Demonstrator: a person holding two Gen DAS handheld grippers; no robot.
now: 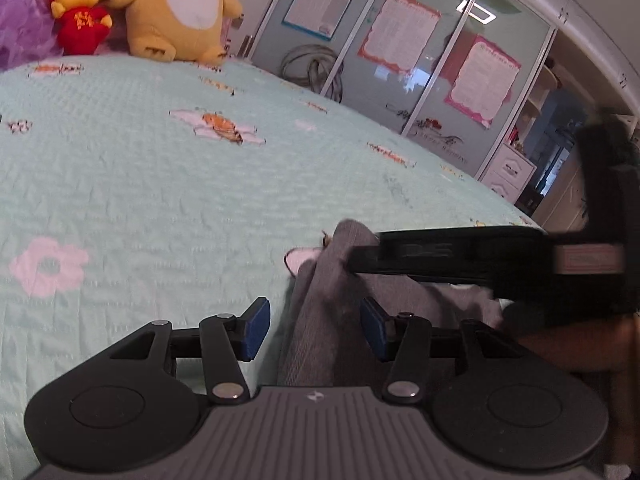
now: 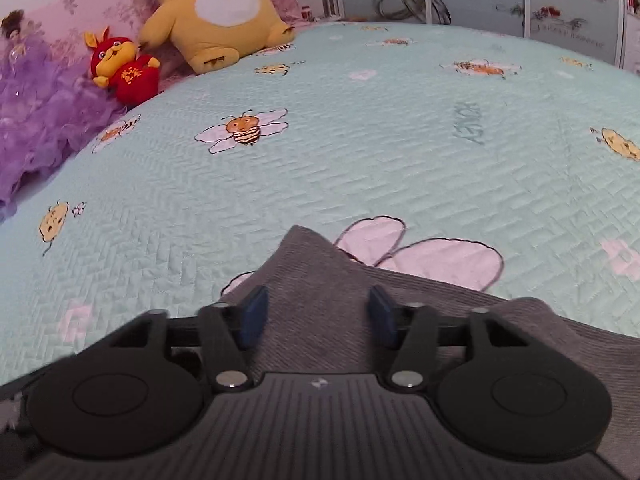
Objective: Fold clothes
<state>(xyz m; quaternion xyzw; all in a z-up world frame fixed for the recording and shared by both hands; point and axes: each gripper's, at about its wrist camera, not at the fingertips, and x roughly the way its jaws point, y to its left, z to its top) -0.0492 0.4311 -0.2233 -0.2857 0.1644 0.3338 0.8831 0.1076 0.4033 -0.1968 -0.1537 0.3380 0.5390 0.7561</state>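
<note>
The grey garment (image 2: 320, 280) lies bunched on the quilted bedspread (image 2: 360, 160), peaking between the right gripper (image 2: 318, 312) fingers, which stand wide apart. The left gripper (image 1: 316, 330), equally spread, straddles a fold. Two plush toys (image 2: 216, 12) sit far ahead.

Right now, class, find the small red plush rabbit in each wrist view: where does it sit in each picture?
Left wrist view: the red plush rabbit sits top left, left of the yellow plush bear.
Right wrist view: the rabbit sits upper left, below and left of the bear.
Shared landmark: the bear at the head of the bed.
</note>
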